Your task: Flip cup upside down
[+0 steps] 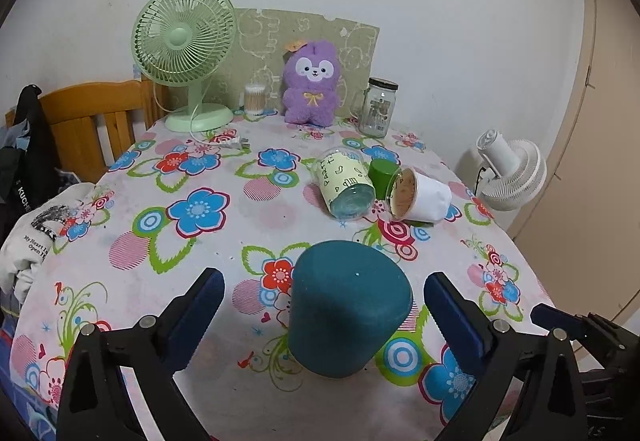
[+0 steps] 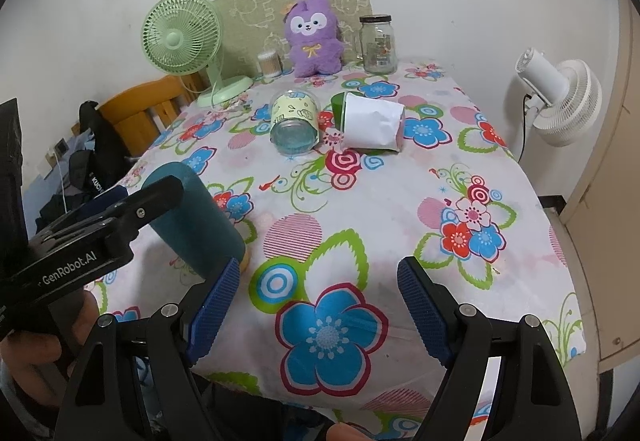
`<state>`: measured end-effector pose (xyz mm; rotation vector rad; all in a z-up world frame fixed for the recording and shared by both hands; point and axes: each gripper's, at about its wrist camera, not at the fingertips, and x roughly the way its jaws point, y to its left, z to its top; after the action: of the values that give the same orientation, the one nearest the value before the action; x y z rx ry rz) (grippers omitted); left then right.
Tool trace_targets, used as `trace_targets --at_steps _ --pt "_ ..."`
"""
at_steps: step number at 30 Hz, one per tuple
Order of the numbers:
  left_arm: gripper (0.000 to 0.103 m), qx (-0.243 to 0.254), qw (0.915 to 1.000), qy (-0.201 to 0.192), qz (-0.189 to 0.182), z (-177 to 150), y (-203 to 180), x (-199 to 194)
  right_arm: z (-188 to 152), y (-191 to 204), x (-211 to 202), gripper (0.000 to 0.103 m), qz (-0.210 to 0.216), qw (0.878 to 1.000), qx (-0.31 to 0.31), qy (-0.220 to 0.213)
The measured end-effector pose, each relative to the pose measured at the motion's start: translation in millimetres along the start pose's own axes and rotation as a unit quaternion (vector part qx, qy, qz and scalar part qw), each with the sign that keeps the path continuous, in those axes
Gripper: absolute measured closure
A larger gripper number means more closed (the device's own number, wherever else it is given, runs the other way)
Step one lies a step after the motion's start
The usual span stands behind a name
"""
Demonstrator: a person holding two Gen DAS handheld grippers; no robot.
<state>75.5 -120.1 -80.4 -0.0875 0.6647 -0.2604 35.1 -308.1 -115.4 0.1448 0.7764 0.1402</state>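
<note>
A dark teal cup stands upside down on the floral tablecloth, closed base up. My left gripper is open, one blue pad on each side of the cup with a gap on both sides. In the right wrist view the teal cup stands at the left, partly behind the left gripper's black finger. My right gripper is open and empty over the front of the tablecloth.
A clear cup with a yellow label, a green cup and a white paper cup lie on their sides mid-table. A green fan, purple plush and glass jar stand at the back. A white fan stands right.
</note>
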Motion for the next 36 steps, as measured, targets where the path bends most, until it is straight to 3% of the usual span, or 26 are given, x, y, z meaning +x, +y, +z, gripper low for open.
trace_targets --at_steps 13,28,36 --pt "0.0 0.004 0.9999 0.014 -0.003 1 6 -3 2 10 1 0.02 0.004 1.0 -0.012 -0.001" --pt "0.0 0.008 0.9999 0.0 -0.015 7 8 -24 6 23 -7 0.02 0.002 1.0 -0.025 -0.009" --pt "0.0 0.018 0.9993 -0.031 -0.01 14 9 -47 12 31 -23 0.02 0.002 0.999 -0.027 -0.031"
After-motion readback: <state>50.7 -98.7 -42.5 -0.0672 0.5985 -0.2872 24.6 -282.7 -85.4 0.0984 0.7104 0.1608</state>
